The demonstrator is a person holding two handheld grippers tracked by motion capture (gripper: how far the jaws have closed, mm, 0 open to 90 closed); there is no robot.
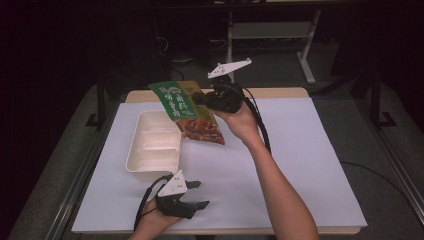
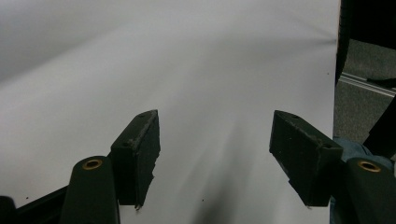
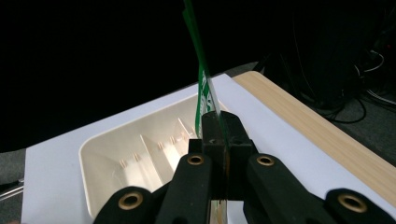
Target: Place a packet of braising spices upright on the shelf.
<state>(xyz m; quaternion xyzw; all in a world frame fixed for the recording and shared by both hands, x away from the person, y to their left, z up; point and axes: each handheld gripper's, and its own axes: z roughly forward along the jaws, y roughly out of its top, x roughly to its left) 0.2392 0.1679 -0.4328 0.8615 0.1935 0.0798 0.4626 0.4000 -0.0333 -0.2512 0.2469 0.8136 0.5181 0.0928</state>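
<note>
Overhead, the right tool (image 1: 200, 98) pinches a green snack pouch (image 1: 192, 112) by its edge, holding it in the air over the far right corner of the cream divided tray (image 1: 150, 167). Near the tabletop's (image 1: 300, 165) front edge, the left tool (image 1: 197, 194) rests spread wide, holding nothing. With so thin a grip, the pouch could slip or swing and miss the tray.

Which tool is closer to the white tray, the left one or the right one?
The left. The left tool hovers open just beyond the near end of the white tray; the right tool holds the green packet raised beside its far right corner.
</note>
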